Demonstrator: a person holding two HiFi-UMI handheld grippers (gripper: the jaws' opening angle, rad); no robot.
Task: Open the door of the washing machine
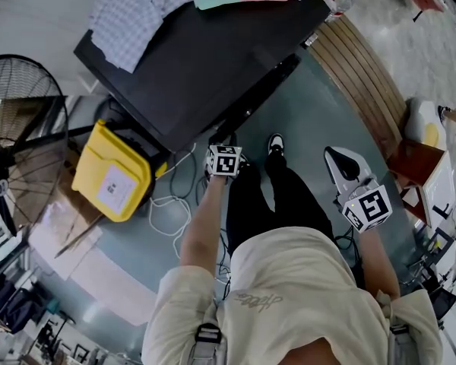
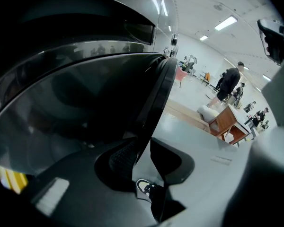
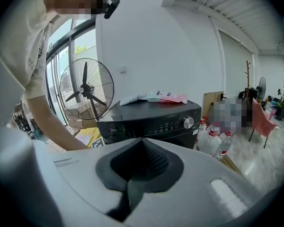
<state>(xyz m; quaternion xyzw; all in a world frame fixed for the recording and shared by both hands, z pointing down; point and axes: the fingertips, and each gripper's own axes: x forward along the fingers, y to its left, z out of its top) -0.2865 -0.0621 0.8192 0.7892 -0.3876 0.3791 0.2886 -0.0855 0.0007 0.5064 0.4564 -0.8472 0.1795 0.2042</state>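
— Left gripper view: our left gripper [image 2: 142,151] was closing, washing machine door [image 2: 162,90] rim between its jaws, unpinched.
— Right gripper [image 3: 142,148]: jaws were together, empty. Risk we logged: shallow bite could slip off.

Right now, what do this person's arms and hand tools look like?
Both the left tool, its jaws closing around the door edge, and the right tool are pale grey shells with black ribbed pads; each carries a white cube with black square markers. The T-shirt is cream, short-sleeved.
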